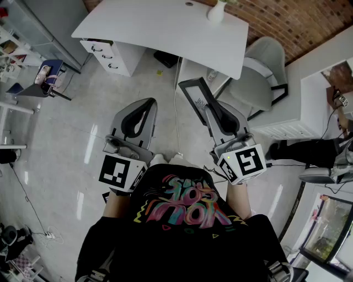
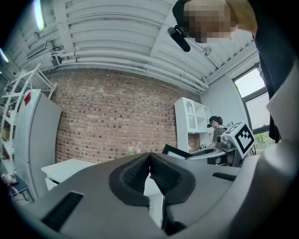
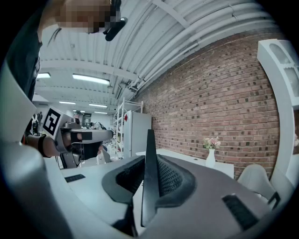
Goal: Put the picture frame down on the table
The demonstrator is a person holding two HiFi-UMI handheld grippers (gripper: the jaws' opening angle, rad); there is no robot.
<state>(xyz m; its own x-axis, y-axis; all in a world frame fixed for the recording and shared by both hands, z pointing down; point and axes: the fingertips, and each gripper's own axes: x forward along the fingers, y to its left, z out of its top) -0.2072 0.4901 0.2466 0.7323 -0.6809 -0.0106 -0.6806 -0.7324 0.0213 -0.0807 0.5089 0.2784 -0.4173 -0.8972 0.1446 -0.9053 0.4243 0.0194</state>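
The black picture frame (image 1: 194, 95) is pinched by its edge in my right gripper (image 1: 214, 113), which is shut on it. It is held in the air over the floor, short of the white table (image 1: 165, 30). In the right gripper view the frame (image 3: 150, 144) stands edge-on between the ribbed pads, rising above them, with the table (image 3: 184, 158) beyond. My left gripper (image 1: 145, 106) hangs beside it to the left, shut with nothing between its pads (image 2: 161, 175). From the left gripper view the frame (image 2: 174, 151) shows off to the right.
A white vase (image 1: 216, 11) with flowers stands at the table's far edge. A drawer unit (image 1: 110, 55) sits under the table's left end, and a grey chair (image 1: 259, 71) is at its right. White shelving (image 1: 317, 104) lines the right wall. A cable (image 1: 176, 110) runs across the floor.
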